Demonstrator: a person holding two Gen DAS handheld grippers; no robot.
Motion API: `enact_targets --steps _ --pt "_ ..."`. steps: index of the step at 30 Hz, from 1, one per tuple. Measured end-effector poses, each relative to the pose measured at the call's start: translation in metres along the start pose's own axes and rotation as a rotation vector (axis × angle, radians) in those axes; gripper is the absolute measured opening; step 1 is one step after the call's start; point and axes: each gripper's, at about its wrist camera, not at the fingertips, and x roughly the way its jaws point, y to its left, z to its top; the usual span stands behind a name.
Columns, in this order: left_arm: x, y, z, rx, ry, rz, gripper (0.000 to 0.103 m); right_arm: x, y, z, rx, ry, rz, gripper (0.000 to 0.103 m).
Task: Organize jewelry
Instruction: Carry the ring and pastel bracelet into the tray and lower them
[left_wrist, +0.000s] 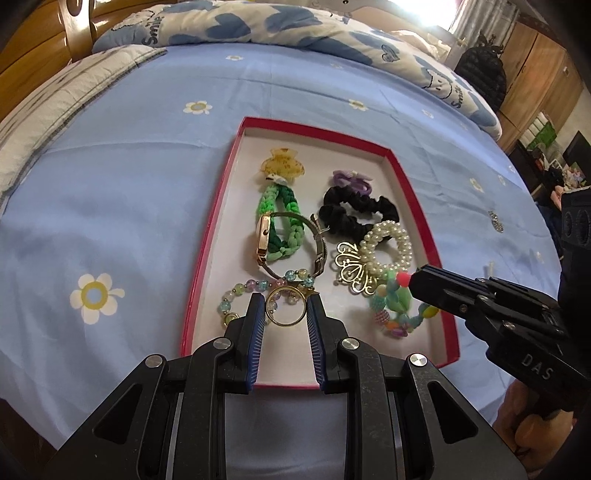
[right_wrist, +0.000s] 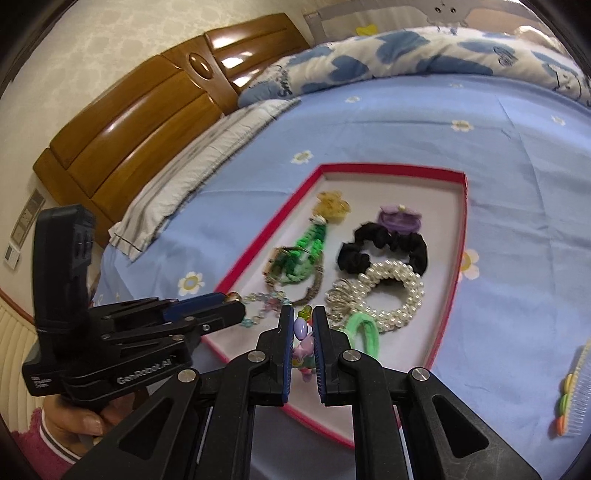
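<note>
A red-rimmed box (left_wrist: 218, 206) with a white floor lies on the blue bedsheet and holds several pieces of jewelry. My left gripper (left_wrist: 284, 299) is shut on a thin gold ring-shaped bangle (left_wrist: 286, 324), low over the box's near left corner and above a pastel bead bracelet (left_wrist: 236, 291). My right gripper (right_wrist: 303, 314) is shut on a colourful bead bracelet (right_wrist: 300, 328), whose beads and green piece (left_wrist: 397, 301) hang at its tip over the near right part of the box. In each wrist view the other gripper shows from the side (left_wrist: 415, 280) (right_wrist: 229, 306).
Also in the box are a yellow hair claw (left_wrist: 282, 162), a green braided band (left_wrist: 284, 218), a gold watch (left_wrist: 264, 238), a black scrunchie (left_wrist: 354, 210), a purple tie (left_wrist: 351, 181), a pearl bracelet (left_wrist: 386, 245) and a gold crown piece (left_wrist: 352, 267). A comb (right_wrist: 576, 391) lies on the sheet at right.
</note>
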Motion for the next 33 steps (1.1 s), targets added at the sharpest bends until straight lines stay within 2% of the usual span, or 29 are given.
enact_targets --steps 11,16,33 --pt "0.024 0.001 -0.004 0.006 0.057 0.018 0.021 0.020 -0.034 -0.011 0.056 0.056 -0.048 0.009" --pt "0.026 0.001 -0.003 0.002 0.067 0.020 0.021 0.023 -0.035 -0.010 0.039 0.067 -0.072 0.009" --pt "0.028 0.003 -0.002 -0.012 0.078 0.029 0.022 0.025 -0.036 -0.010 0.042 0.094 -0.074 0.017"
